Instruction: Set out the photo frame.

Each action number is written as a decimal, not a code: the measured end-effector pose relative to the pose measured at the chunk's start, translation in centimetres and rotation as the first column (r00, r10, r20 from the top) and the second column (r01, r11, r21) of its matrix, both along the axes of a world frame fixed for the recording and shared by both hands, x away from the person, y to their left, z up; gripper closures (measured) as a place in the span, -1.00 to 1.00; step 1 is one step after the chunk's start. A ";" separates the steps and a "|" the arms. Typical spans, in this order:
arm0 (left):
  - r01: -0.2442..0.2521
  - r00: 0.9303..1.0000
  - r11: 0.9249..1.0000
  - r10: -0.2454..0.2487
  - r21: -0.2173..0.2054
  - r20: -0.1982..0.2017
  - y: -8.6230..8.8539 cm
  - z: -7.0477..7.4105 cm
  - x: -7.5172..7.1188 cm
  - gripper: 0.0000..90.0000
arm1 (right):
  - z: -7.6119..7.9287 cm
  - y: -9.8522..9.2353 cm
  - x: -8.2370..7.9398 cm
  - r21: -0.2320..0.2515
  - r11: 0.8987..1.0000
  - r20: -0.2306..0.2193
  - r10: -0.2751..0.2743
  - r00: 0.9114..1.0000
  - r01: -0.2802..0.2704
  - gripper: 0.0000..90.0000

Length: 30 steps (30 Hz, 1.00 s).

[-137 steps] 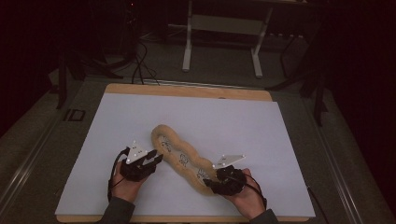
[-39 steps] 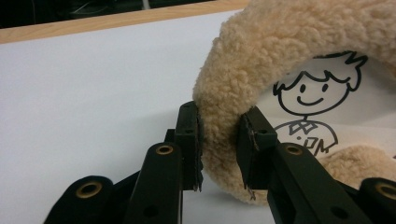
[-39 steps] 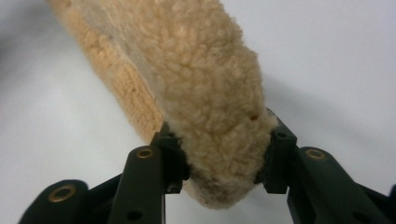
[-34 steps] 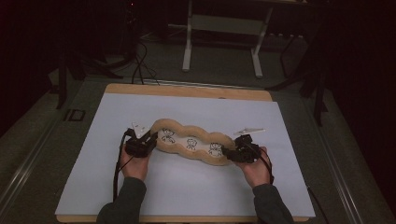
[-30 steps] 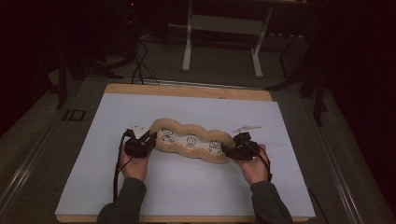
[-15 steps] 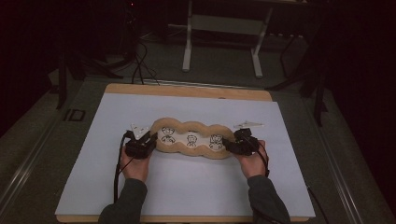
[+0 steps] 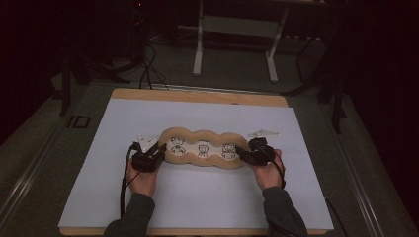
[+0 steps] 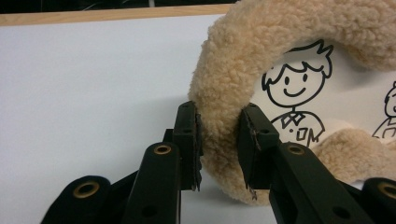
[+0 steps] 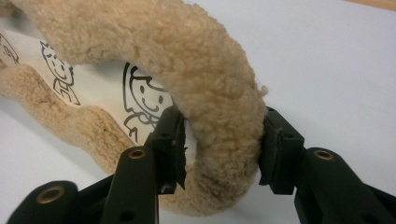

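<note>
A long tan fleece cushion (image 7: 202, 149) with a white middle and three cartoon figures lies across the white table sheet (image 7: 197, 197). My left gripper (image 7: 159, 149) is shut on the fleece rim of its left end; in the left gripper view the pads (image 8: 192, 140) squeeze the fleecy rim (image 8: 219, 121) from both sides. My right gripper (image 7: 242, 152) is shut on the rim of the right end; in the right gripper view the fleecy rim (image 9: 219, 126) bulges between the two pads (image 9: 275, 149). A hand holds each gripper from the near side.
The white sheet covers a wooden tabletop (image 7: 197, 95) whose bare edge shows at the far side. Beyond it stand a white table frame (image 7: 237, 29) and cables (image 7: 148, 69) on a dark floor. A small dark-framed label (image 7: 79, 121) sits left of the sheet.
The cushion, curved and slanted at first, now lies straight across the sheet. Over the last second its right end and my right gripper moved slightly away from me; the left gripper stayed put.
</note>
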<state>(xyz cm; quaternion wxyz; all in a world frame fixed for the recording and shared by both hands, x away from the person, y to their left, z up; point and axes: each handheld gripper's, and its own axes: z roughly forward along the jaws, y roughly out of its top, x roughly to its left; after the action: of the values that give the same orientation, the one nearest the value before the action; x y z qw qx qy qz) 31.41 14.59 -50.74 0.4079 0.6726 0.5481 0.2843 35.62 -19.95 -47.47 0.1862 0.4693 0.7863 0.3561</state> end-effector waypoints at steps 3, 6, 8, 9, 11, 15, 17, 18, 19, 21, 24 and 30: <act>0.005 1.000 1.000 -0.005 0.000 0.000 0.0 0.1 -0.3 0.60 | -0.1 -0.3 0.0 0.016 1.000 -0.010 0.002 1.000 -0.002 0.25; 0.004 1.000 1.000 -0.004 -0.005 -0.004 0.0 0.0 -0.6 0.60 | -0.1 -0.5 0.0 0.036 0.999 -0.019 0.001 1.000 0.000 0.26; 0.001 1.000 1.000 -0.001 -0.014 -0.008 0.0 -0.1 -0.7 0.60 | -0.1 -0.5 0.0 0.037 0.999 -0.018 -0.001 1.000 0.002 0.26; 0.000 1.000 1.000 0.000 -0.020 -0.011 0.0 -0.1 -0.8 0.60 | -0.1 -0.5 0.0 0.035 0.999 -0.016 -0.002 1.000 0.003 0.26; 0.001 1.000 1.000 -0.001 -0.022 -0.012 0.1 -0.2 -0.8 0.59 | 0.0 -0.5 0.0 0.035 0.999 -0.015 -0.004 1.000 0.005 0.26; 0.009 1.000 1.000 -0.009 -0.024 -0.022 0.2 -0.3 -0.9 0.59 | 0.0 -0.5 0.0 0.038 0.999 -0.017 -0.003 1.000 0.004 0.26; 0.012 1.000 1.000 -0.012 -0.020 -0.023 0.2 -0.3 -1.0 0.58 | 0.0 -0.5 0.0 0.040 0.999 -0.019 -0.004 1.000 0.005 0.26; 0.012 1.000 1.000 -0.012 -0.020 -0.023 0.2 -0.3 -1.0 0.58 | 0.0 -0.5 0.0 0.040 0.999 -0.019 -0.004 1.000 0.005 0.26; 0.011 1.000 1.000 -0.011 -0.018 -0.022 0.2 -0.3 -1.0 0.58 | 0.0 -0.5 0.0 0.044 0.999 -0.020 -0.007 1.000 0.008 0.26; 0.011 1.000 1.000 -0.012 -0.016 -0.021 0.1 -0.3 -1.0 0.58 | -0.1 -0.6 -0.1 0.045 0.999 -0.019 -0.002 1.000 0.003 0.26; 0.011 1.000 1.000 -0.011 -0.014 -0.022 0.1 -0.3 -1.1 0.58 | -0.1 -0.6 -0.2 0.047 0.999 -0.022 -0.001 1.000 0.002 0.26; 0.007 1.000 1.000 -0.007 -0.015 -0.025 0.1 -0.4 -1.2 0.58 | -0.1 -0.5 -0.2 0.047 0.999 -0.018 -0.003 1.000 0.004 0.26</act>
<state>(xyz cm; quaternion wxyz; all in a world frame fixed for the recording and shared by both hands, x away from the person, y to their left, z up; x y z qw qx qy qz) 30.25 14.71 -51.16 0.4070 0.6749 0.5528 0.2706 35.38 -20.50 -47.56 0.1689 0.4780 0.7785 0.3699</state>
